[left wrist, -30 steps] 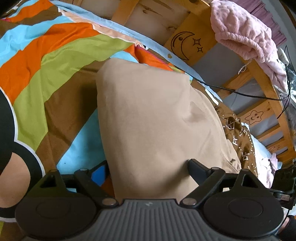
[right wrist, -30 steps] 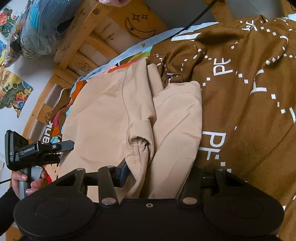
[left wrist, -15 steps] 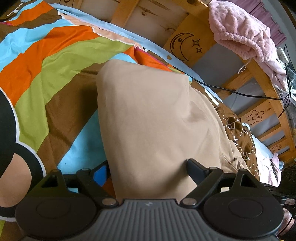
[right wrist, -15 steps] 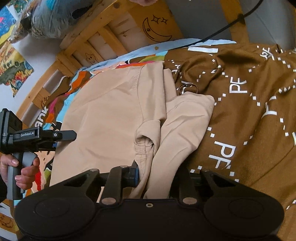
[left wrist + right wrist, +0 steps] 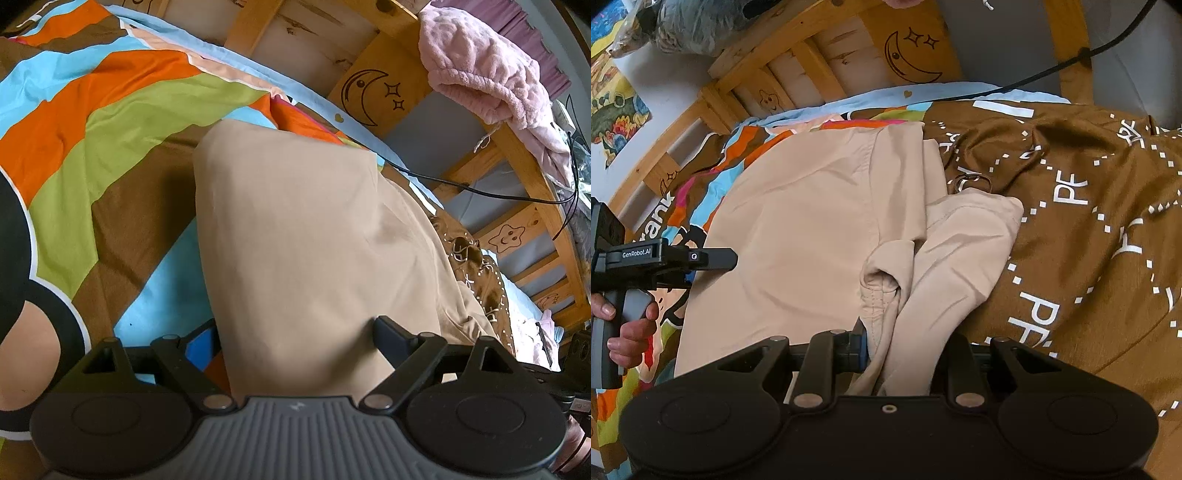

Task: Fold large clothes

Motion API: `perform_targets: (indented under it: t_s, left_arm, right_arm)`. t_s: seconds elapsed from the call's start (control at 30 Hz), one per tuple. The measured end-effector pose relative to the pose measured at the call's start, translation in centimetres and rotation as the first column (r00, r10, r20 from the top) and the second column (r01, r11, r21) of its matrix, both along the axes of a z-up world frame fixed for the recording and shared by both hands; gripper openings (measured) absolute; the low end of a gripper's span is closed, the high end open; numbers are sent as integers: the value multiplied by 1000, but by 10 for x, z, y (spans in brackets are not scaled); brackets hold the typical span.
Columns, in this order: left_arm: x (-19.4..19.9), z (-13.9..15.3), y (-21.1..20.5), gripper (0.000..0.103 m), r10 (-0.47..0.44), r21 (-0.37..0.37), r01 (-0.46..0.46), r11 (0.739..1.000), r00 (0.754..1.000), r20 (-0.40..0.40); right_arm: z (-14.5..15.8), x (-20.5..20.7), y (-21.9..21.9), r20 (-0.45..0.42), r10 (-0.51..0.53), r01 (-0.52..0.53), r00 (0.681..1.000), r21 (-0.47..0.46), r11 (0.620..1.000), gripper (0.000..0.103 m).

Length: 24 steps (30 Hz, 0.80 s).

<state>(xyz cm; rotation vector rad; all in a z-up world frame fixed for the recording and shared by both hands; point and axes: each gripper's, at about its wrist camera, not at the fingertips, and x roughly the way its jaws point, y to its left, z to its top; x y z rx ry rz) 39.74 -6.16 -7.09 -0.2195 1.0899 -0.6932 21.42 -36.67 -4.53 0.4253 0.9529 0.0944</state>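
**Beige garment lying on the bed, one gathered edge pinched in the right gripper**

A wooden bed frame with moon-and-star carvings (image 5: pixel 912 55) is bordering the scene at the far side, and a bright striped bedspread of orange, green, blue and brown cloth (image 5: pixel 110 122) is covering the mattress. A brown blanket with white letters and dotted lines (image 5: pixel 1089 229) is spreading over the bedspread on the right of the right wrist view, creased and rumpled. A fluffy pink cloth (image 5: pixel 480 74) is hanging over the top rail of the frame.

The large beige fabric garment (image 5: pixel 798 236) is lying flat across the bedspread, its right edge touching the brown blanket. A folded flap of the same cloth is overlapping the blanket's edge, and a bunched, stitched seam is rising between the flat part and the flap.

The left gripper (image 5: pixel 295 332) is hovering with its jaws spread wide, one finger on each side of the garment's near end; whether the pads are touching the cloth cannot be told. In the right wrist view a person's hand (image 5: pixel 628 321) is gripping that tool's handle.

The right gripper (image 5: pixel 901 343) is pinching the gathered seam, its jaws drawn in close around the bunched cloth.

A thin black cable (image 5: pixel 480 192) is running along the frame.
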Motion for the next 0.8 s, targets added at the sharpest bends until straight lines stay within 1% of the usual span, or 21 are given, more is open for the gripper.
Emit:
perform_targets:
  t_s: [0.13,0.23,0.4,0.53,0.8]
  left_arm:
    - [0,1,-1,90,2,-1,-2,1000,1000,1]
    - [0,3,-2,89,0,7,0,1000,1000,2]
    - [-2,9,-3,87,-9,18,8,1000,1000,18]
    - [-6,12,-4,84,-19,37,18,999,999,43]
    - [-8,15,-3,83,-26,30,25,999,998,52]
  right_arm:
    - [1,0,1,8,4,-4,1000,-8,1000,22]
    - [6,-5,7,63,42,-39,997,-44,998,18]
    - [15,-12,11,133,73,-69,988,-34,997,15]
    - [16,-13,11,148,64,-63,987,-12,998,14]
    - [20,-14,12,174,63,-63,983,-4,998,14]
